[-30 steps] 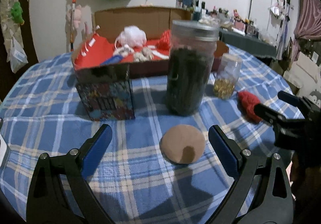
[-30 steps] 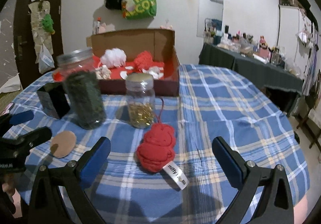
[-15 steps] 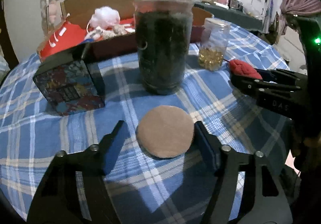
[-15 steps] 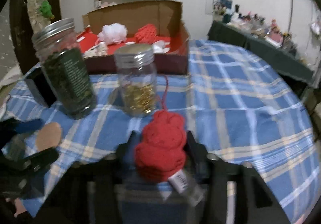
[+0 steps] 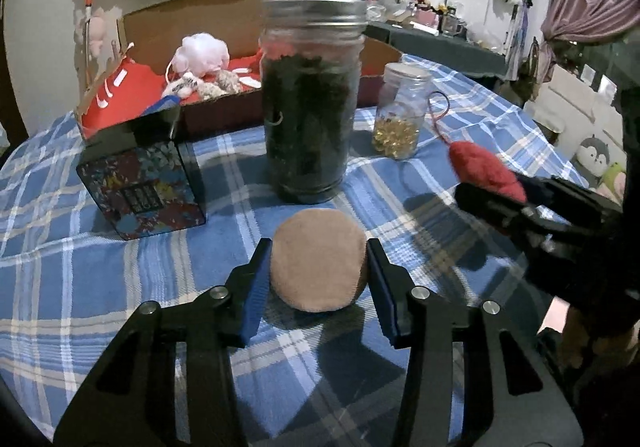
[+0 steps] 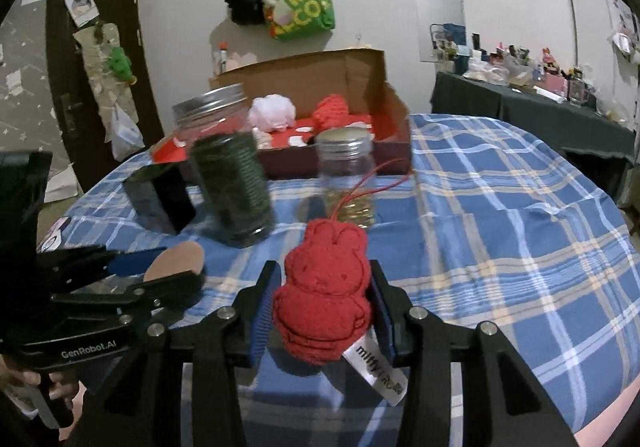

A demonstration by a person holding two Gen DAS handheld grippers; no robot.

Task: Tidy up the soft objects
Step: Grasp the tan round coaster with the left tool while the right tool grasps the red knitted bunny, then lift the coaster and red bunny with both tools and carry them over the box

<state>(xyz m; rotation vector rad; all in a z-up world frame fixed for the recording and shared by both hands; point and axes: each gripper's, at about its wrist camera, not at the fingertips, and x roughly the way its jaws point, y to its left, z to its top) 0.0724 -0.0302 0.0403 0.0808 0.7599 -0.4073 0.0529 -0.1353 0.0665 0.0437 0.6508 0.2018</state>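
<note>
On the blue plaid bench (image 5: pixel 100 287), the left tongs (image 5: pixel 318 275) were closing, pads pressing a round tan pad (image 5: pixel 318 265). The right tongs (image 6: pixel 324 299) clenched a red plush rabbit (image 6: pixel 324 287), near two jars before a cardboard box (image 6: pixel 360 87).

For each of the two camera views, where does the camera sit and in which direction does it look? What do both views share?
Left wrist view: sits on the left gripper, looks forward and down over the table at the tan round pad between its closing fingers; the right gripper shows at right.
Right wrist view: sits on the right gripper, looks toward the cardboard box; its fingers press the red plush toy; the left gripper shows at left.
Shared: both jars, the box, pad, toy, checked tablecloth.
</note>
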